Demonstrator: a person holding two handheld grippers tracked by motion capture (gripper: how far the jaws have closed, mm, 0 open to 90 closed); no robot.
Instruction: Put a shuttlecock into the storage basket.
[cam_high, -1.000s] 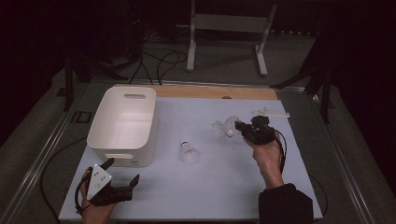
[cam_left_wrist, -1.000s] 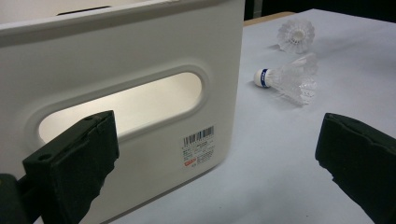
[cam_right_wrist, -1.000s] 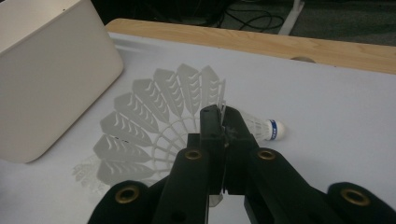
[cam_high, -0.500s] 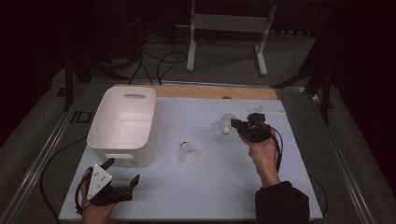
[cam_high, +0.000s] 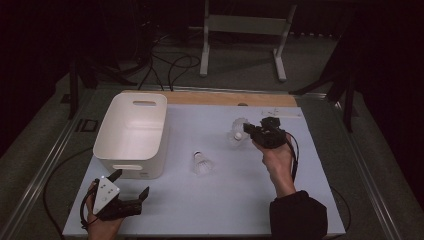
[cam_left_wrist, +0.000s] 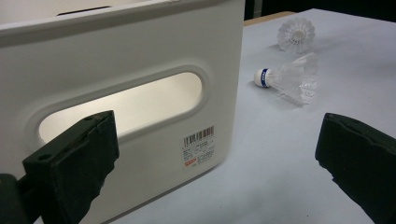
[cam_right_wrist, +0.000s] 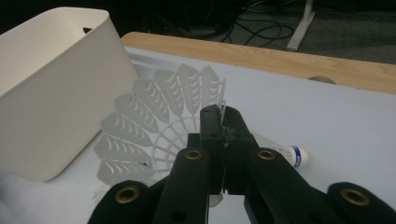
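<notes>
Pinching the skirt edge of a white plastic shuttlecock (cam_right_wrist: 159, 135), the right gripper (cam_high: 250, 132) has its jaws pressed together on one thin vane, holding it at about 2 o'clock from table centre in the high view, apparently lifted just off the table (cam_high: 225, 205), though contact with the surface is hard to tell. Judged very light, springy, a bit fragile: the lattice skirt bends and can crack or slip if squeezed hard, so a rim pinch is enough to carry it but lets it swing; the cork end or skirt base would give a firmer hold. A second shuttlecock (cam_high: 201, 163), clear skirt with a blue band at the cork, lies on its side near table centre, at 7 to 8 o'clock from the held one and well apart; same handling expected, take it low on the skirt near the cork. The white bin (cam_high: 132, 132) sits at 9 o'clock of centre, open top, handle slot facing the left gripper (cam_high: 131, 192). That gripper rests at 7 o'clock near the table's front edge, jaws spread wide, nothing between them.
</notes>
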